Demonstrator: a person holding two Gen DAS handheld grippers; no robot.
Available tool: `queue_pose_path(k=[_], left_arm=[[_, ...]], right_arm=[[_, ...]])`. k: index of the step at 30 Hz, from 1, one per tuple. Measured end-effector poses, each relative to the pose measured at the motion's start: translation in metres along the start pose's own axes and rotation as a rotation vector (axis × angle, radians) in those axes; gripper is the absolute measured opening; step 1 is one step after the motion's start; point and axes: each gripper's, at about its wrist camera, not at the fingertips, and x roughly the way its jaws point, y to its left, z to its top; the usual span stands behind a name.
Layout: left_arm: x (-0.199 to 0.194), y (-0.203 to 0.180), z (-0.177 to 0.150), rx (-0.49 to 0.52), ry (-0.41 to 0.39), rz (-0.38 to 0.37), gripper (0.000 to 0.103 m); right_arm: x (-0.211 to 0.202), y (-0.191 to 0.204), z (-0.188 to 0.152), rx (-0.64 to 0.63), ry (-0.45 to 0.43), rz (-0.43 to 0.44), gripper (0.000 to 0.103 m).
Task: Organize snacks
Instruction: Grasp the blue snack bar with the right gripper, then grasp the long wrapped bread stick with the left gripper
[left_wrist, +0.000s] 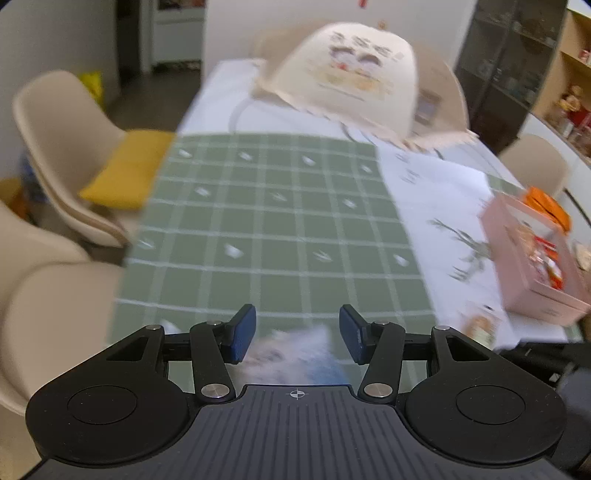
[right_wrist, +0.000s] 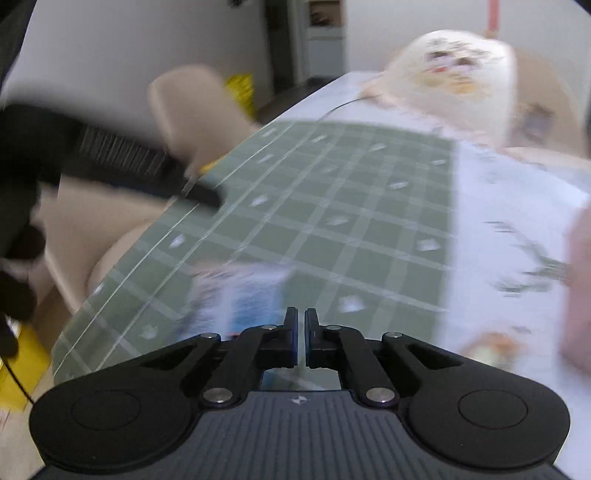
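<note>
A blue and white snack packet (left_wrist: 295, 354) lies on the green checked tablecloth (left_wrist: 266, 221), just below and between the fingers of my left gripper (left_wrist: 297, 334), which is open and empty above it. The packet also shows, blurred, in the right wrist view (right_wrist: 240, 295), ahead and left of my right gripper (right_wrist: 301, 338), which is shut with nothing between its pads. A pink box (left_wrist: 532, 258) holding several snack packets stands at the right of the table. Another small snack (left_wrist: 480, 326) lies on the white cloth near the box.
A cream dome-shaped food cover (left_wrist: 351, 81) stands at the far end of the table. Beige chairs (left_wrist: 62, 147) stand along the left side, one with a yellow cushion (left_wrist: 125, 170). Shelves (left_wrist: 517, 66) line the right wall. The left gripper's body (right_wrist: 122, 162) shows at left in the right view.
</note>
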Motion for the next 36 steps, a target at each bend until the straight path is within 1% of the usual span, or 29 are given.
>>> queue_pose_path(k=[2, 4, 5, 6, 7, 8, 9, 10, 11, 13, 15, 17, 18, 19, 20, 21, 23, 24, 25, 26, 27, 30, 32, 34, 36], left_arm=[[0.004, -0.005, -0.007, -0.012, 0.027, -0.023, 0.055], [0.004, -0.005, -0.014, -0.025, 0.036, -0.009, 0.055], [0.004, -0.003, -0.017, -0.034, 0.037, 0.007, 0.055], [0.003, 0.002, -0.02, -0.051, 0.039, 0.027, 0.055], [0.002, 0.007, -0.021, -0.065, 0.04, 0.045, 0.055], [-0.001, 0.015, -0.022, -0.082, 0.04, 0.07, 0.055], [-0.003, 0.021, -0.023, -0.095, 0.037, 0.094, 0.055], [-0.007, 0.029, -0.024, -0.11, 0.03, 0.125, 0.055], [-0.011, 0.036, -0.024, -0.122, 0.023, 0.142, 0.055], [-0.018, 0.051, -0.026, -0.154, 0.01, 0.166, 0.055], [-0.025, 0.063, -0.029, -0.179, 0.004, 0.184, 0.055], [-0.03, 0.075, -0.035, -0.202, 0.003, 0.197, 0.055], [-0.032, 0.081, -0.038, -0.214, 0.005, 0.203, 0.055], [-0.034, 0.085, -0.041, -0.224, 0.008, 0.21, 0.055], [-0.034, 0.089, -0.044, -0.233, 0.011, 0.215, 0.055], [-0.034, 0.094, -0.047, -0.244, 0.015, 0.219, 0.055], [-0.033, 0.102, -0.049, -0.267, 0.024, 0.224, 0.055], [-0.033, 0.103, -0.05, -0.271, 0.025, 0.225, 0.055], [-0.033, 0.105, -0.05, -0.272, 0.024, 0.225, 0.055], [-0.033, 0.104, -0.049, -0.269, 0.022, 0.224, 0.055], [-0.033, 0.103, -0.048, -0.264, 0.02, 0.221, 0.055], [-0.025, 0.091, -0.043, -0.233, 0.025, 0.188, 0.055], [-0.017, 0.072, -0.039, -0.191, 0.038, 0.138, 0.055], [-0.007, 0.048, -0.037, -0.129, 0.056, 0.062, 0.055], [0.004, 0.012, -0.035, -0.04, 0.083, -0.044, 0.055]], right_arm=[[-0.013, -0.018, -0.005, 0.042, -0.013, -0.021, 0.004], [-0.028, -0.035, -0.013, 0.072, -0.024, -0.021, 0.004], [-0.033, -0.037, -0.015, 0.075, -0.028, -0.011, 0.006], [-0.034, -0.037, -0.018, 0.074, -0.027, 0.0, 0.014], [-0.034, -0.034, -0.019, 0.07, -0.027, 0.012, 0.024], [-0.032, -0.03, -0.021, 0.062, -0.032, 0.027, 0.045], [-0.03, -0.022, -0.022, 0.051, -0.041, 0.037, 0.067], [-0.026, -0.014, -0.023, 0.042, -0.048, 0.044, 0.074], [-0.022, -0.004, -0.023, 0.028, -0.046, 0.06, 0.075], [-0.005, 0.019, -0.023, -0.016, -0.007, 0.121, 0.076], [0.017, 0.039, -0.023, -0.042, 0.042, 0.145, 0.077], [0.043, 0.054, -0.022, -0.039, 0.101, 0.162, 0.077], [0.054, 0.059, -0.022, -0.03, 0.125, 0.163, 0.081], [0.056, 0.066, -0.022, -0.045, 0.086, 0.144, 0.085], [0.062, 0.074, -0.022, -0.066, 0.079, 0.123, 0.091], [0.068, 0.081, -0.022, -0.09, 0.089, 0.112, 0.096], [0.079, 0.099, -0.024, -0.187, 0.089, 0.068, 0.101], [0.08, 0.103, -0.025, -0.214, 0.069, 0.061, 0.101], [0.081, 0.104, -0.024, -0.22, 0.073, 0.078, 0.101], [0.078, 0.106, -0.023, -0.227, 0.08, 0.098, 0.09], [0.074, 0.106, -0.02, -0.251, 0.076, 0.107, 0.077], [0.054, 0.093, -0.014, -0.255, 0.032, 0.096, 0.073], [0.032, 0.072, -0.008, -0.204, -0.013, 0.08, 0.073], [0.004, 0.042, -0.004, -0.122, -0.076, 0.049, 0.073], [-0.023, 0.011, -0.005, -0.045, -0.127, -0.012, 0.074]])
